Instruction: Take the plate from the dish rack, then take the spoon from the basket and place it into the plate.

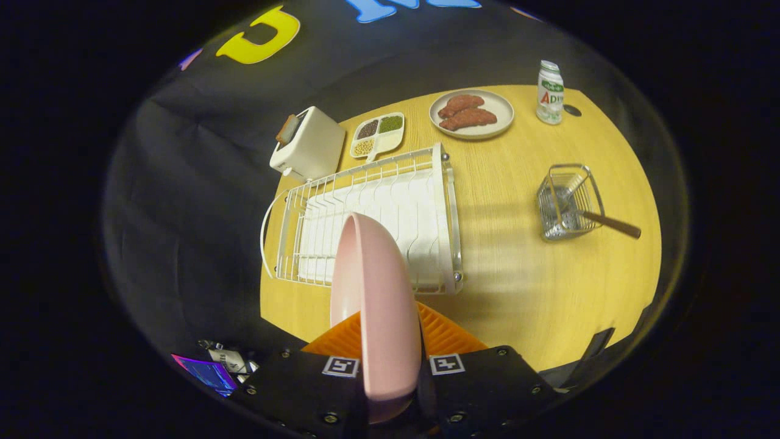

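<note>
A pink plate (375,299) stands on edge between my two orange fingers (442,332), and my gripper (384,353) is shut on its rim. The plate is held up above the wooden table, over the near end of the white wire dish rack (365,225), whose slots hold nothing. To the right, beyond the fingers, a small wire basket (567,201) stands on the table. A spoon with a dark brown handle (609,224) leans out of it toward the right.
Behind the rack are a white toaster (308,144) and a divided dish of grains (378,134). Farther right sit a plate of sausages (471,113) and a small white bottle (549,91). Bare tabletop (506,274) lies between rack and basket.
</note>
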A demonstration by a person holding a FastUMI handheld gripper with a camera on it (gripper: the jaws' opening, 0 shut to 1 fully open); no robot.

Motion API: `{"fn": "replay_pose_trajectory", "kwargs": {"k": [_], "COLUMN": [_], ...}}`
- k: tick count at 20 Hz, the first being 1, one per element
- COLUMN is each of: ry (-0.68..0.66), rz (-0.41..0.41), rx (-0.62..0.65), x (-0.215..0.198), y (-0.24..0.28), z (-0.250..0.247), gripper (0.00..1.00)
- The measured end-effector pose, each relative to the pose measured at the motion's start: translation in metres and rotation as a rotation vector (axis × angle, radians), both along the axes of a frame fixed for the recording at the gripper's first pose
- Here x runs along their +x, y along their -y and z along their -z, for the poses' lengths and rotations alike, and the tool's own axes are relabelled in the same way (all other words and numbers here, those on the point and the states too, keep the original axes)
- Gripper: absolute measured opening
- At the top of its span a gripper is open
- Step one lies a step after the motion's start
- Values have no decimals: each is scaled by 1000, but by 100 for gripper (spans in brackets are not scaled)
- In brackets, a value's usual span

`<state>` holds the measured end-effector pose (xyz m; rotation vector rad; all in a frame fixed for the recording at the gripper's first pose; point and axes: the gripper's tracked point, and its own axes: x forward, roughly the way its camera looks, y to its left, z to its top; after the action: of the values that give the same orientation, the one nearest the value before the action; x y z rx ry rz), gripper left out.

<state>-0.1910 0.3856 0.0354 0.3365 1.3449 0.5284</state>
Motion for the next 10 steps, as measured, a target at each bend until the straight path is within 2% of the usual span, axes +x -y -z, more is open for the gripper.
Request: {"fn": "replay_pose_trajectory", "kwargs": {"k": [6,10], "ry": [-114,-144], "rz": [41,62], "rx": [134,133], "x": [-65,-87], "y": [4,7], "z": [38,65], "gripper": [28,28]}}
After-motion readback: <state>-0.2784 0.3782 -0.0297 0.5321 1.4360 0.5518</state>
